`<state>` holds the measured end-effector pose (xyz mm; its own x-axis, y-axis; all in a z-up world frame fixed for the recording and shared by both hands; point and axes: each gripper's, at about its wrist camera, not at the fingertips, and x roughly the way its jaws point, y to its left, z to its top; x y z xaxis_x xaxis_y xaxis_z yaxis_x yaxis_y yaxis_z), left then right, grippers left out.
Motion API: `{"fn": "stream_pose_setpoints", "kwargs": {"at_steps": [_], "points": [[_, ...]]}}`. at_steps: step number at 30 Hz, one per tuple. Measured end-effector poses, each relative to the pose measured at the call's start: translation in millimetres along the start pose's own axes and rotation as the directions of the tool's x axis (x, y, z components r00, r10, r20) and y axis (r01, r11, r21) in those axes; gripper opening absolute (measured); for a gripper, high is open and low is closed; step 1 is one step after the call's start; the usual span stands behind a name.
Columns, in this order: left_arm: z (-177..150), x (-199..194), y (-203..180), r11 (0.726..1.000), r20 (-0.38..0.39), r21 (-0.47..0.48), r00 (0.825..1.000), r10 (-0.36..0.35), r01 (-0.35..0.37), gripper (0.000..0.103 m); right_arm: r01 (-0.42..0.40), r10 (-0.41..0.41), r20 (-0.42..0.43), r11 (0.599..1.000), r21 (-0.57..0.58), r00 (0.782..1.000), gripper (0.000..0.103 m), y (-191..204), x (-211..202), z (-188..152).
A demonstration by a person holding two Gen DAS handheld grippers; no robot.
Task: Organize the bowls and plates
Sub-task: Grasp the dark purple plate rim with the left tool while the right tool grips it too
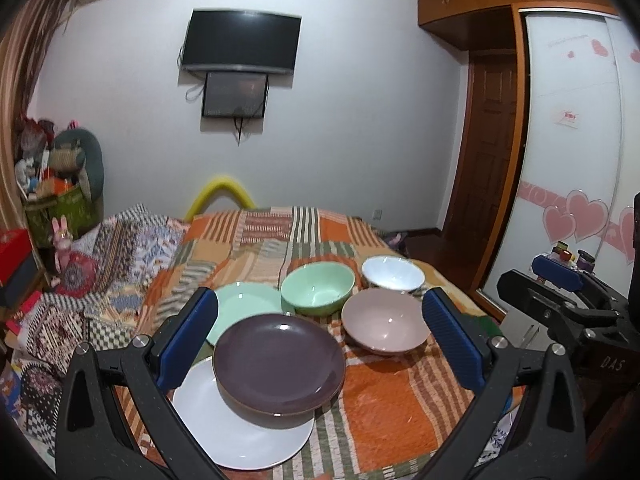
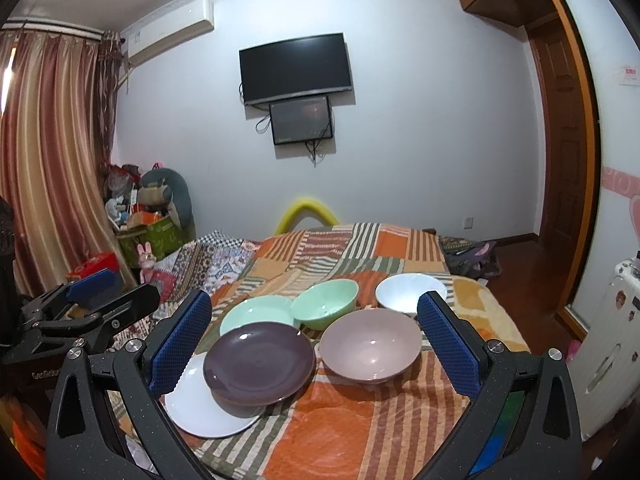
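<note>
Both tongs spread wide, holding nothing: left tongs (image 1: 320,336), right tongs (image 2: 316,340). On the bed's striped quilt (image 2: 352,432): purple plate (image 1: 279,364) overlapping white plate (image 1: 240,428) near the bed's near edge. Green plate (image 1: 248,308) touches green bowl (image 1: 318,288). Pink bowl (image 1: 385,320), white bowl (image 1: 393,274) beside the right edge. Open quilt beyond.

A bed (image 2: 360,432) covered by an orange, green and cream striped patchwork blanket (image 1: 256,240) carries the dishes. On it lie a white plate (image 1: 224,436) with a purple plate (image 1: 276,362) overlapping it, a green plate (image 1: 244,308), a green bowl (image 1: 318,288), a white bowl (image 1: 392,274) and a pink bowl (image 1: 384,320).
</note>
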<state>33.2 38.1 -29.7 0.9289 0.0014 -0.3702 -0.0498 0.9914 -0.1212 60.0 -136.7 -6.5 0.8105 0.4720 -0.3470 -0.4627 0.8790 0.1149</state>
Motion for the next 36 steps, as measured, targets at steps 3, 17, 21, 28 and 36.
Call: {"fn": "stream_pose_setpoints", "kwargs": {"at_steps": [3, 17, 21, 28, 36], "points": [[-4, 18, 19, 1.0, -0.05, -0.029, 0.999, 0.0, -0.002, 0.103, -0.014, 0.013, -0.038, 1.0, -0.009, 0.999, 0.102, 4, 14, -5], [-49, 116, 113, 0.978, -0.327, -0.184, 0.944, 0.031, -0.096, 0.076, -0.064, 0.093, -0.338, 0.993, 0.098, 0.937, 0.079, -3, 107, -45], [-67, 142, 134, 0.969, -0.404, -0.221, 0.915, 0.012, -0.11, 0.069, -0.06, 0.099, -0.402, 0.992, 0.11, 0.91, 0.073, -3, 123, -58], [-91, 178, 152, 0.967, -0.492, -0.227, 0.871, -0.01, -0.117, 0.053, -0.033, 0.107, -0.492, 0.987, 0.157, 0.864, 0.064, -11, 147, -79], [-95, 207, 163, 0.969, -0.502, -0.22, 0.865, -0.015, -0.111, 0.033, 0.006, 0.1, -0.559, 0.983, 0.184, 0.823, 0.052, -17, 170, -94]]}}
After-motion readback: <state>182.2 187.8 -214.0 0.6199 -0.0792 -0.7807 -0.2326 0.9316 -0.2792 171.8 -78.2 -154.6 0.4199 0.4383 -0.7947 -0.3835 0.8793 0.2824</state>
